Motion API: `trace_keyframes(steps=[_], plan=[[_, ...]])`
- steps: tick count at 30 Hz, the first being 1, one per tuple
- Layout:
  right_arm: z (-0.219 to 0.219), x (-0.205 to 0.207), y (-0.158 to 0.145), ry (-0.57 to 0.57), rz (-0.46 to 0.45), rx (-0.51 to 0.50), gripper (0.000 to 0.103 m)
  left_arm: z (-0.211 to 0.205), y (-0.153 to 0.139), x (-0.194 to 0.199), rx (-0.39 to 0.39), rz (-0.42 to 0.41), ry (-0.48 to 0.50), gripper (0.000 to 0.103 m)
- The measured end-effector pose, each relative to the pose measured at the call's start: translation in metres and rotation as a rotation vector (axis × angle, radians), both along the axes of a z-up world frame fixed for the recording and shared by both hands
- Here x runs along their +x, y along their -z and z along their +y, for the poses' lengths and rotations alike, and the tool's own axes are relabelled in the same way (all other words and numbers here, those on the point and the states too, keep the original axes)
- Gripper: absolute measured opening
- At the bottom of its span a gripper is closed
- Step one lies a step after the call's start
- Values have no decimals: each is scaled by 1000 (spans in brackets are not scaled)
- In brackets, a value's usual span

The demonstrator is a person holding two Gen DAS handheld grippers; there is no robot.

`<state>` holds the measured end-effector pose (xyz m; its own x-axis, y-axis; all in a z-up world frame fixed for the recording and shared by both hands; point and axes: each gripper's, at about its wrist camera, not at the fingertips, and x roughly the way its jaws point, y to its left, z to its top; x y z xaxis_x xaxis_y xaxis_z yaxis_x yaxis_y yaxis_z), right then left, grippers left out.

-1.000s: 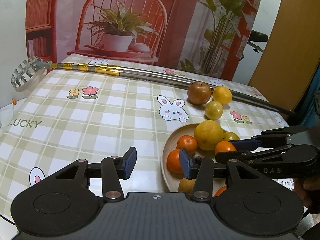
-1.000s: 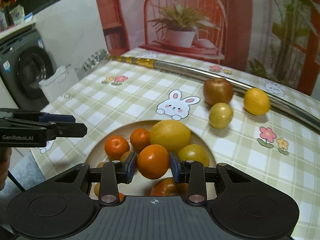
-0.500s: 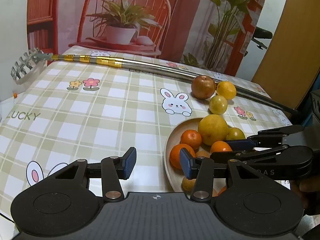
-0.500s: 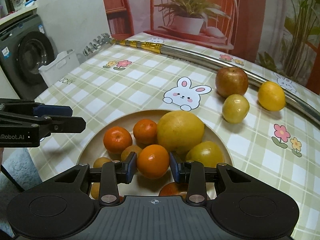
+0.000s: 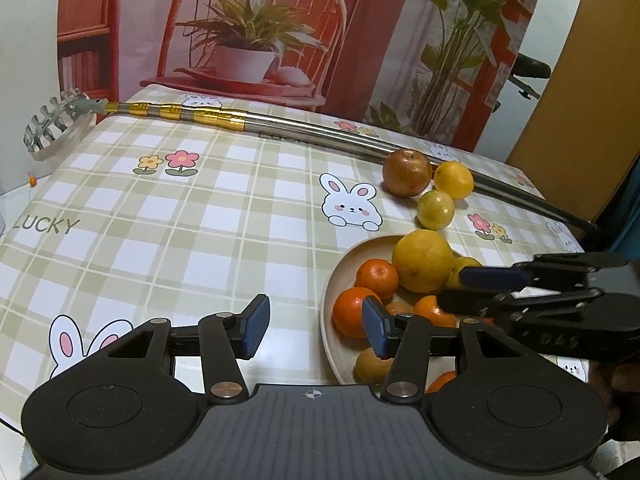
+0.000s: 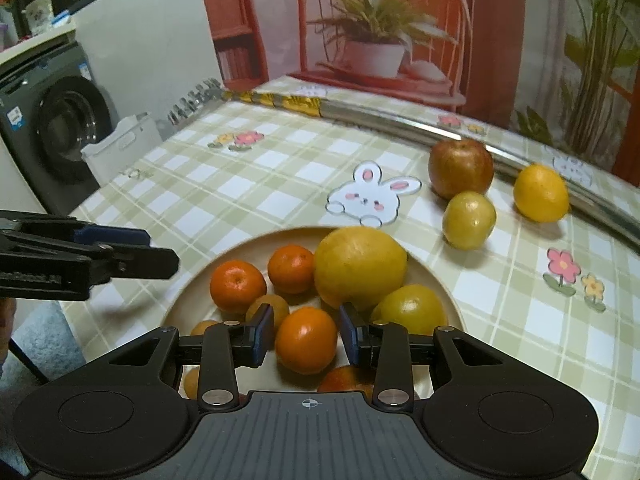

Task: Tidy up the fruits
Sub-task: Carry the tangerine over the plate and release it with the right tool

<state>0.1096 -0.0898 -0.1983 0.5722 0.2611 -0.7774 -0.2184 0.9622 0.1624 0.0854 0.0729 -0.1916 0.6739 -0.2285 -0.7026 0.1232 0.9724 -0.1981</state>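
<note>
A beige plate (image 6: 280, 235) (image 5: 340, 346) holds several tangerines, a big yellow citrus (image 6: 360, 266) (image 5: 422, 260) and smaller yellow fruits. My right gripper (image 6: 306, 334) (image 5: 452, 290) is shut on an orange tangerine (image 6: 306, 340) just above the plate's near side. My left gripper (image 5: 316, 330) (image 6: 160, 252) hovers at the plate's left rim; its jaws are opening and nothing is between them. Beyond the plate, a red apple (image 6: 460, 168) (image 5: 406, 172), a yellow-green fruit (image 6: 469, 220) (image 5: 436, 210) and a yellow citrus (image 6: 540, 192) (image 5: 454, 180) lie on the checked tablecloth.
A long metal pole (image 5: 280, 122) with a rake-like head (image 5: 52, 124) lies across the table's far side, just behind the loose fruits. Off the table's left edge stand a washing machine (image 6: 60, 128) and a white bin (image 6: 124, 144). A printed backdrop rises behind the table.
The left gripper's jaws have widened a little while it stayed by the plate. The right gripper keeps its hold on the tangerine and has barely shifted.
</note>
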Motion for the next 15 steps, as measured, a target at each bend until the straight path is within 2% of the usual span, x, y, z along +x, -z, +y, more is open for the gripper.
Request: trace_keyframes(steps=[5, 15], plan=[[-12, -9, -14, 26, -63, 22, 33, -2, -2, 2, 4, 2, 4, 53], [-75, -18, -26, 165, -128, 36, 33, -14, -17, 24, 18, -13, 31, 53]])
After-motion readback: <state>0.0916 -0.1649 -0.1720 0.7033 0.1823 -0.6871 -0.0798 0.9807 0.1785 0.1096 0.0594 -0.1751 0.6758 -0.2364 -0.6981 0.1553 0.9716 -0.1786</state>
